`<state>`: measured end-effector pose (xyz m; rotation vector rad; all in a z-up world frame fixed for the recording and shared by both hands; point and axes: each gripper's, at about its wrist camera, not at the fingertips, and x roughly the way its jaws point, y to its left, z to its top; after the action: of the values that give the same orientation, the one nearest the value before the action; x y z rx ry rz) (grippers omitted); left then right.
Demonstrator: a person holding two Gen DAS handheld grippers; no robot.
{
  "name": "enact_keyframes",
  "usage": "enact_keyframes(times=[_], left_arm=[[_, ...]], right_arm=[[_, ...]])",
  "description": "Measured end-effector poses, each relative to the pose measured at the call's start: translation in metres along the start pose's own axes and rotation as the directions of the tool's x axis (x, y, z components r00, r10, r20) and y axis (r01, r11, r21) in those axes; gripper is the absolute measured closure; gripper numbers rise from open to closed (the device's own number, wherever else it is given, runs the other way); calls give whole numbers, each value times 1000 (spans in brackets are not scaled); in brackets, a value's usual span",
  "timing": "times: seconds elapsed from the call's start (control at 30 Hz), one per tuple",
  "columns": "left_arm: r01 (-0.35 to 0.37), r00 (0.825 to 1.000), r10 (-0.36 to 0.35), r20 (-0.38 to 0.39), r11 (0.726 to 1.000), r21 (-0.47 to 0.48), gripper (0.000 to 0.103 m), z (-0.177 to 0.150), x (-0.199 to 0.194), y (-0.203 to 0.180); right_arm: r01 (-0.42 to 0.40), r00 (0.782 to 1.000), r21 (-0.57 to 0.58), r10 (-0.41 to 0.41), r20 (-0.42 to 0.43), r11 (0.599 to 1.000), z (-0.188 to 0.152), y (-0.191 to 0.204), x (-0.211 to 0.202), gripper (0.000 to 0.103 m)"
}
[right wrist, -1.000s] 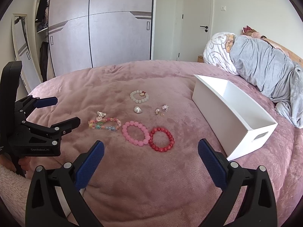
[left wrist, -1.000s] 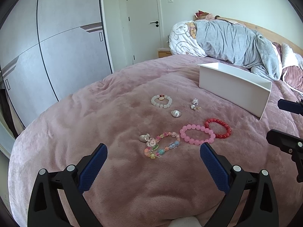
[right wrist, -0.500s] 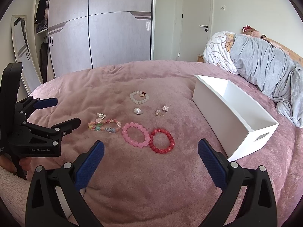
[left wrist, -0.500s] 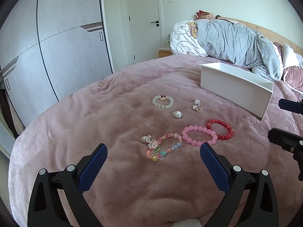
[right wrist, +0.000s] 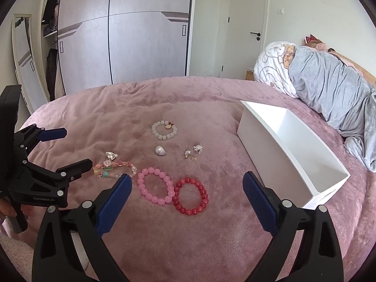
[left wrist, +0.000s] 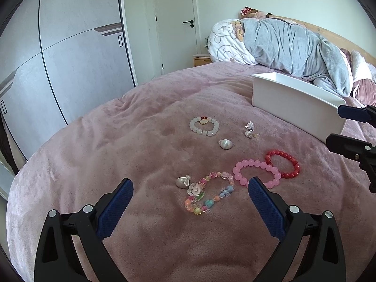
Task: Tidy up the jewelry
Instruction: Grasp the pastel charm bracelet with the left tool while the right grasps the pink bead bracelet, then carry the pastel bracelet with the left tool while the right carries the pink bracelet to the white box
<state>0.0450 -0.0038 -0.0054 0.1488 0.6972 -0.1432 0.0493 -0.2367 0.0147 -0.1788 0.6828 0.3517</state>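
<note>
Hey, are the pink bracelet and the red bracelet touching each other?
Touching. In the right wrist view the pink bracelet and the red bracelet meet bead to bead, with no blanket showing between them at that spot.

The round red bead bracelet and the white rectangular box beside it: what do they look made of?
The round red bead bracelet looks like polished glass or resin: its glossy beads catch highlights. The white rectangular box looks like smooth, matte rigid plastic or painted wood, with thin, straight walls; I can't tell which.
</note>
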Motion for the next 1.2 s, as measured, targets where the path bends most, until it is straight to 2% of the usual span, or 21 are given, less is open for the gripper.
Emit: enact_keyframes(times=[0.03,0.3,0.4,0.43,0.6,0.73,0.83,0.93,1.0,1.03,1.07,1.13,1.17,1.2], left_arm=[[4,1000,-4,-5,1000,-1,4,0,5,2],[32,997,-33,-65,999,-8,4,-3,38,12],[40,995,-41,-93,999,-20,20,-5,49,15],[47,993,-49,-106,999,-27,25,-6,52,16],[65,986,-71,-149,997,-47,26,-12,67,22],[95,979,-101,-176,995,-41,30,-18,76,20],[124,973,-130,-189,991,-45,32,-21,84,21],[144,970,-152,-192,988,-56,44,-22,89,24],[162,966,-173,-191,984,-71,56,-23,90,26],[161,966,-172,-193,984,-74,66,-23,92,27],[163,964,-175,-200,984,-76,76,-24,93,27],[173,961,-186,-204,982,-83,77,-26,94,26],[177,961,-191,-201,981,-84,83,-27,92,26],[181,960,-194,-203,980,-82,83,-27,92,26]], right_arm=[[-7,1000,-2,7,-16,1000,0,-1,7,20],[-69,993,-40,64,-102,997,-2,-1,60,36],[-105,987,-54,97,-131,993,-2,2,78,46],[-123,984,-55,115,-137,991,-2,3,84,46],[-199,968,-72,184,-172,977,1,10,110,50],[-214,960,-98,190,-208,972,2,16,130,59],[-226,952,-110,195,-237,968,0,19,144,62],[-234,942,-137,190,-275,963,-4,23,156,62],[-239,940,-149,190,-284,960,-5,25,160,63],[-248,937,-147,198,-289,958,-6,26,162,65],[-260,932,-140,211,-294,955,-6,25,163,70],[-279,926,-125,232,-299,952,-6,26,164,84],[-287,922,-117,242,-302,951,-7,26,165,87],[-293,920,-111,249,-302,950,-7,27,165,89]])
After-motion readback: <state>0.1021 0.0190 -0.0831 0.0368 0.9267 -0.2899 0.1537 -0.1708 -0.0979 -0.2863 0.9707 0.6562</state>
